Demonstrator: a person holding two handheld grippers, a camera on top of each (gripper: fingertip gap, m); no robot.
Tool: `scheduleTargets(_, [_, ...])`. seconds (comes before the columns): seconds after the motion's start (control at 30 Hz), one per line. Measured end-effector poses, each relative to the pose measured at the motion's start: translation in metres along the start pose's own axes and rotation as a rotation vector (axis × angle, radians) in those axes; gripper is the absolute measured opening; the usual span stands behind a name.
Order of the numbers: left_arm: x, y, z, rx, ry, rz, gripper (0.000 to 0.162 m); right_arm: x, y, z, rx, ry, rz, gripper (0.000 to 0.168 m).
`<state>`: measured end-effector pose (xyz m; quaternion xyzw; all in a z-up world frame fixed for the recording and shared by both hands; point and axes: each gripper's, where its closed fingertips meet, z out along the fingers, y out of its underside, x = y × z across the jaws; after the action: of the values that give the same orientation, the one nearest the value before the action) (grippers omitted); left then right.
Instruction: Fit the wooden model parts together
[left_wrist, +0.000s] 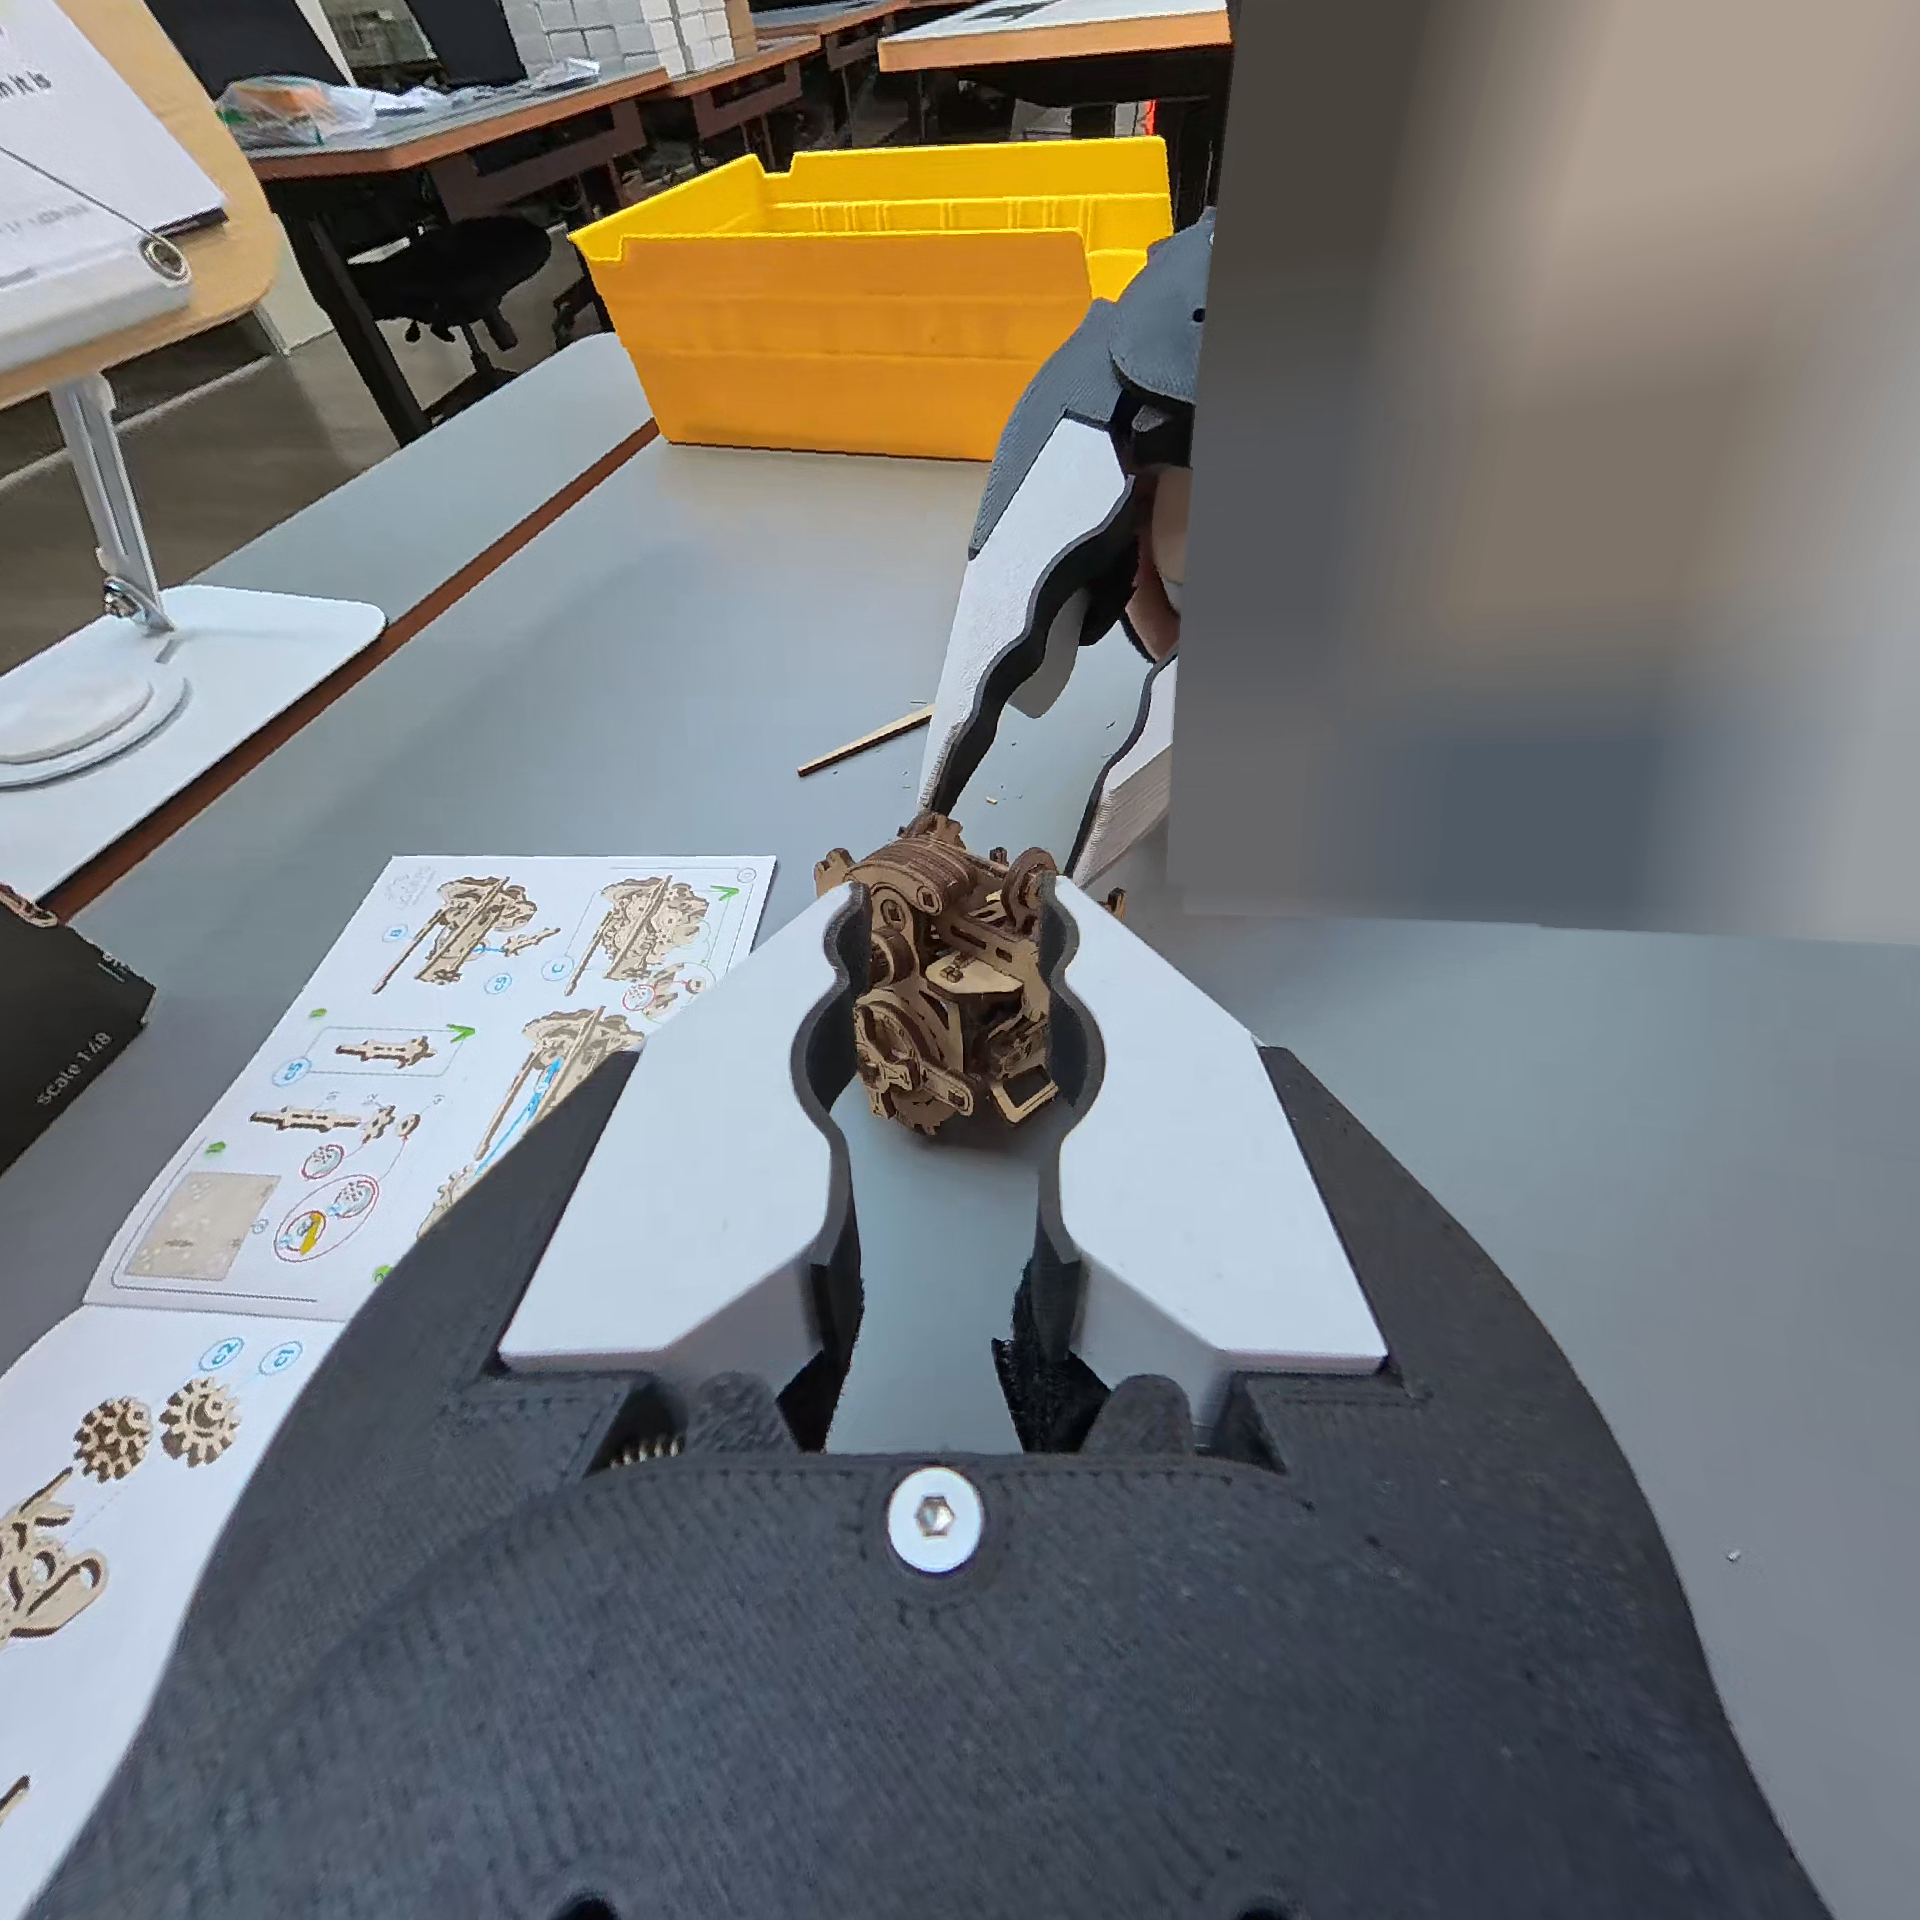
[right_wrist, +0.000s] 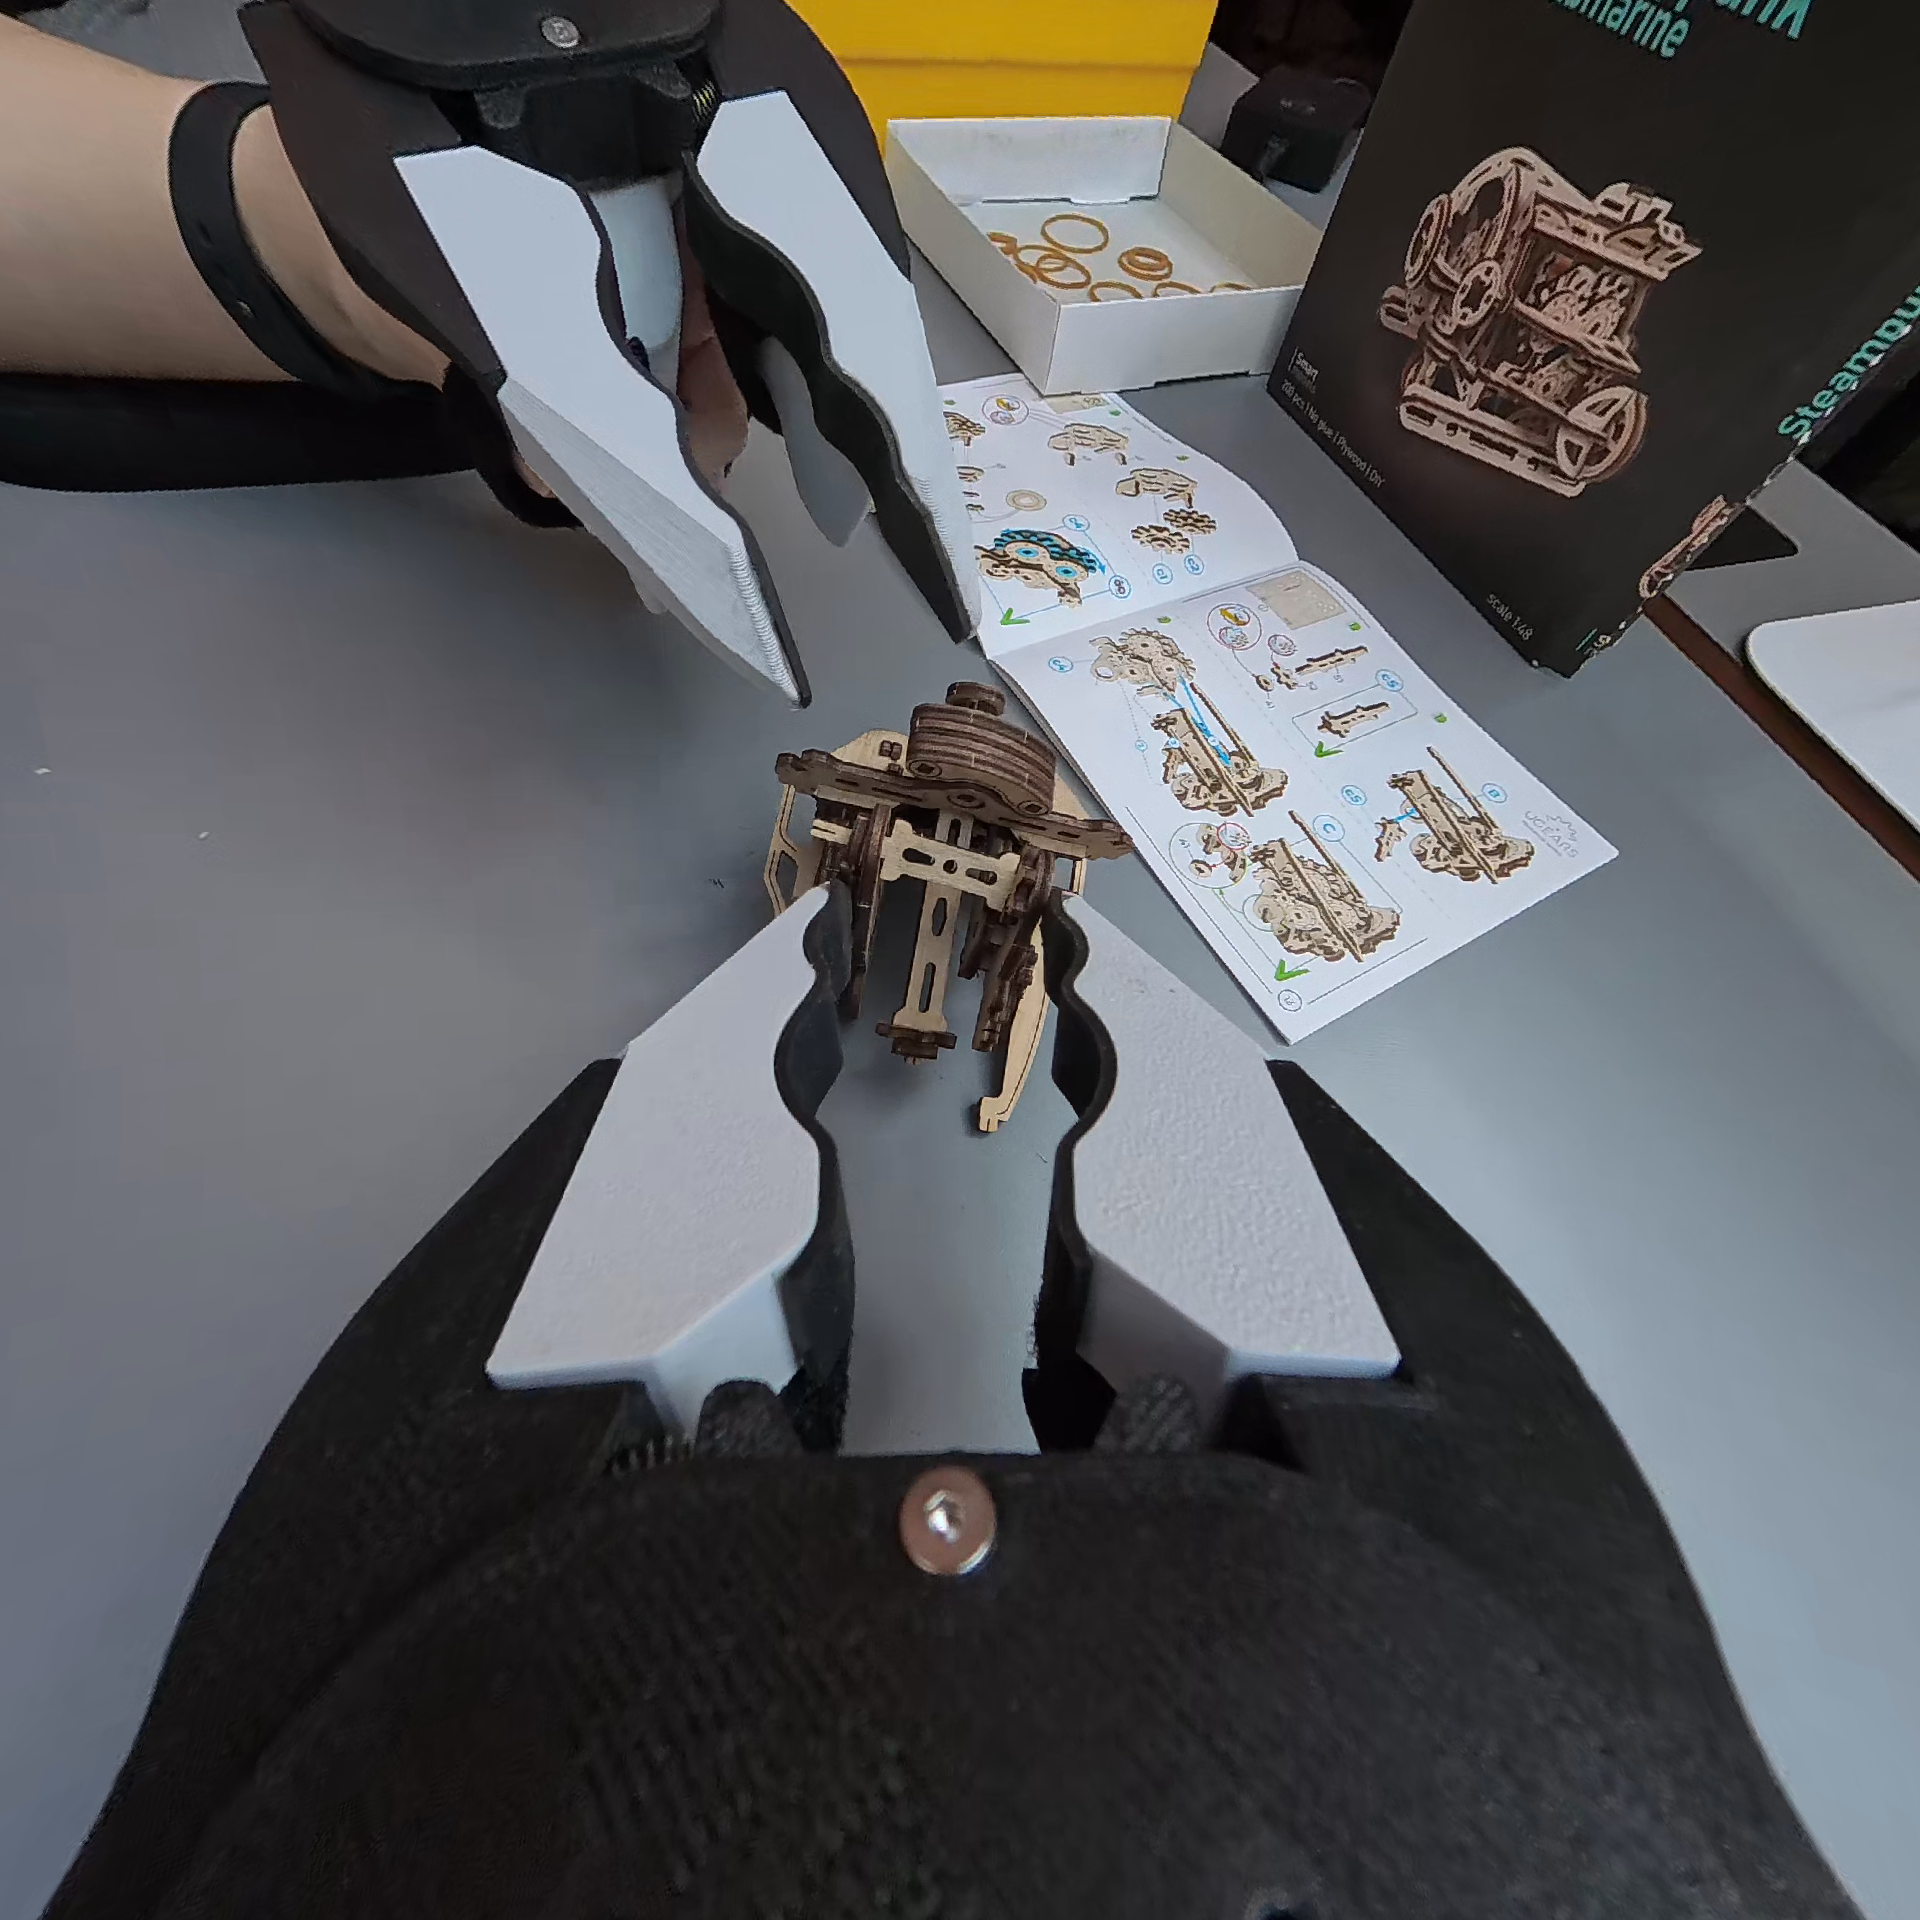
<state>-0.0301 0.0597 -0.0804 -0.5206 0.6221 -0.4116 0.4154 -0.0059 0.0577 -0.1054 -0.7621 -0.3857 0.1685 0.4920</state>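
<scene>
Grey surface (right_wrist: 312, 935) carries an open instruction booklet (right_wrist: 1299, 769) right of the right claw (right_wrist: 940, 914), which pinches the brown laser-cut wooden model assembly (right_wrist: 935, 831) between its white fingers. Opposite, the left claw (right_wrist: 873, 665) hangs spread — just beyond the model, apart from it.

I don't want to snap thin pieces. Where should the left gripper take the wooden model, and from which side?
Probably the dark stacked disc atop the wooden model, approached from above by the left gripper, which hangs open over it. That block is solid layered wood; the pale curved side frames and thin centre strut below look fragile. The right gripper flanks the lower sides.
</scene>
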Motion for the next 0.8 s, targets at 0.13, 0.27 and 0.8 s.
scheduleTargets(0.13, [-0.001,0.005,0.007,-0.036,-0.017,0.044,0.031,0.001,-0.004,-0.001,0.017,0.000,0.046,0.036])
scheduleTargets(0.27, [0.001,0.008,0.011,-0.056,-0.024,0.070,0.030,0.000,-0.005,0.000,0.014,-0.008,0.073,0.036])
scheduleTargets(0.8, [-0.004,-0.019,0.007,-0.056,0.080,0.195,0.029,0.004,-0.002,-0.003,-0.004,0.020,0.061,0.041])
